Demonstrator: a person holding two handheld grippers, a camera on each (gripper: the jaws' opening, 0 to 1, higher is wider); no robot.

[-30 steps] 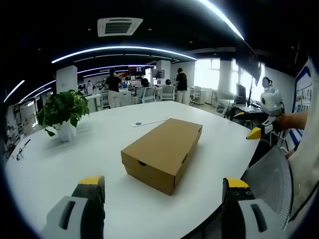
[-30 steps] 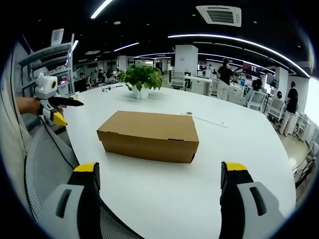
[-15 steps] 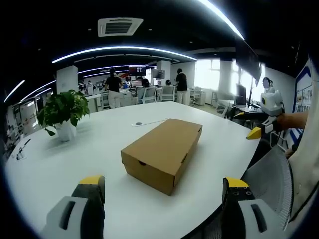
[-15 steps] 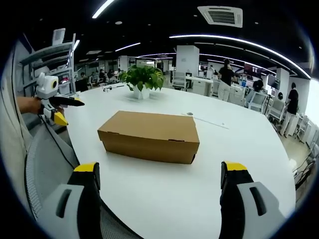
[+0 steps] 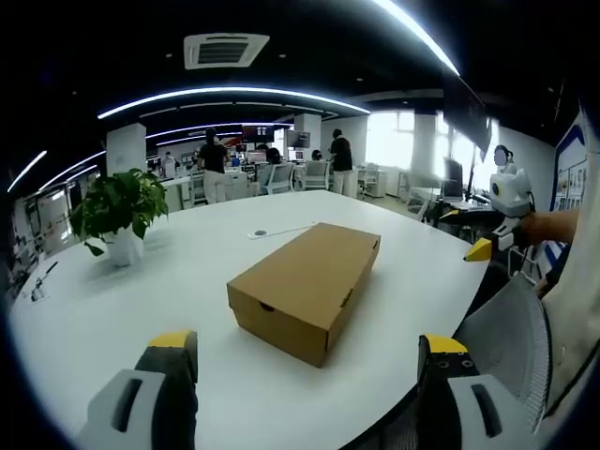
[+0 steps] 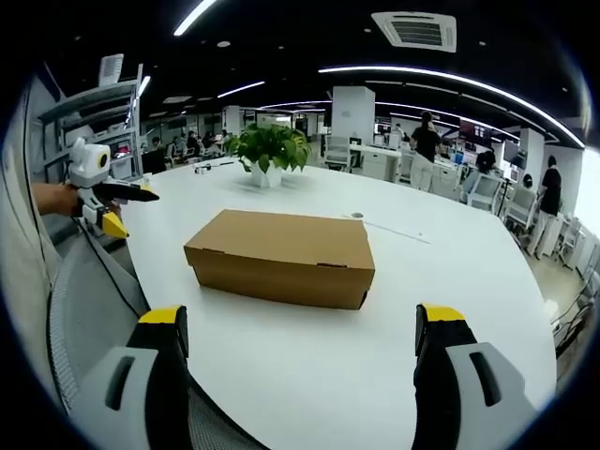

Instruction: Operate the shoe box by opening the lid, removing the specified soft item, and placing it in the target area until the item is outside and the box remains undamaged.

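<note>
Hovering short of the shoe box, left hand-held gripper spread wide, holding nothing. Right hand-held gripper likewise. Box lid closed, on bench.

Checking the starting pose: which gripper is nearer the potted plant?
Left. The left gripper hovers off the table edge on the potted plant side; the right gripper hovers beyond the shoe box, at the far edge.

This is a big open office. A large white table stands in the middle, with a green potted plant on it. Behind the table there are rows of desks with screens and office chairs – people stand and sit there. Long light strips and an air vent hang on the ceiling above the table. A mesh chair stands just beside the table.
</note>
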